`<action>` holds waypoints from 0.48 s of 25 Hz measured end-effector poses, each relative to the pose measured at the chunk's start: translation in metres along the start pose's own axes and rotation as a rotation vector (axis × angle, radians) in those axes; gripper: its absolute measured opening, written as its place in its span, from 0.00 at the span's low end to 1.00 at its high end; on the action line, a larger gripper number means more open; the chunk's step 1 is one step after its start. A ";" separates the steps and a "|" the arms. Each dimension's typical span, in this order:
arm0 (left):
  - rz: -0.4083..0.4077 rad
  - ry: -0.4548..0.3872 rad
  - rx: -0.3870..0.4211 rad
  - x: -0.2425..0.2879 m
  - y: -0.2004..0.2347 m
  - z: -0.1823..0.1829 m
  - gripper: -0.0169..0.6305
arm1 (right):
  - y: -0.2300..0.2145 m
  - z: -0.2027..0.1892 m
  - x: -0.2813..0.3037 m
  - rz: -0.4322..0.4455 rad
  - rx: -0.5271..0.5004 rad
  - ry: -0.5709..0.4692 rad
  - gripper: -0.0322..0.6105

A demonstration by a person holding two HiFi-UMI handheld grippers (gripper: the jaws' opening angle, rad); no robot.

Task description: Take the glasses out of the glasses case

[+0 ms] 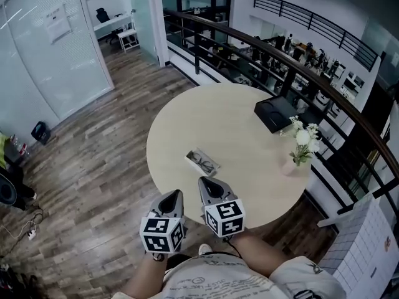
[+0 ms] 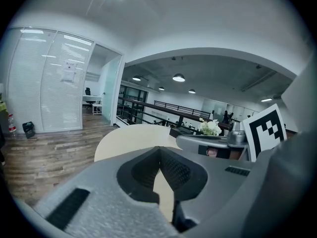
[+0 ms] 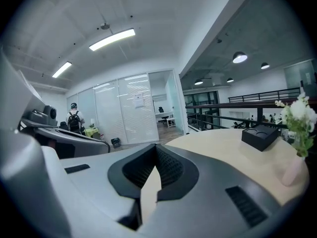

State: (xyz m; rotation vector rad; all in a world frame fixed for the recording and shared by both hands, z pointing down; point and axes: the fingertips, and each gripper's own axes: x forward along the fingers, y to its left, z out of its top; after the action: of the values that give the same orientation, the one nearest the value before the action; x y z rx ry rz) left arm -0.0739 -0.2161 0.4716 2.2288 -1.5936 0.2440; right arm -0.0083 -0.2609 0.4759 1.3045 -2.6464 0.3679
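An open glasses case (image 1: 202, 162) lies on the round beige table (image 1: 243, 136), toward its near side, with dark-framed glasses lying in it. My right gripper (image 1: 206, 182) hovers just short of the case, its tips pointing at it, jaws closed together with nothing between them. My left gripper (image 1: 175, 196) is beside it to the left, off the table's near edge, also shut and empty. In the left gripper view the left gripper (image 2: 159, 155) shows its jaws meeting; in the right gripper view the right gripper (image 3: 156, 155) shows the same. Neither gripper view shows the case.
A black box (image 1: 278, 113) sits at the table's far right, and a pink vase of white flowers (image 1: 302, 143) stands near the right edge. A dark railing (image 1: 324, 86) curves behind the table. Wood floor (image 1: 93, 161) lies to the left. A person with a backpack (image 3: 74, 119) stands far off.
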 end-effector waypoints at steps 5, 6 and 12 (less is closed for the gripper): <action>-0.009 0.016 -0.013 0.012 0.009 0.002 0.05 | -0.005 -0.005 0.015 -0.004 -0.022 0.034 0.07; -0.014 0.021 -0.013 0.017 0.011 0.003 0.05 | -0.006 -0.007 0.019 -0.003 -0.024 0.040 0.07; -0.063 0.047 -0.005 0.050 0.030 0.009 0.05 | -0.016 -0.020 0.056 -0.010 -0.094 0.066 0.07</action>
State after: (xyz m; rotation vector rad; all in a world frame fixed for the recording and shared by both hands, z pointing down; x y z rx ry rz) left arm -0.0859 -0.2716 0.4875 2.2481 -1.4960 0.2723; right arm -0.0289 -0.3069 0.5113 1.2547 -2.5681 0.2766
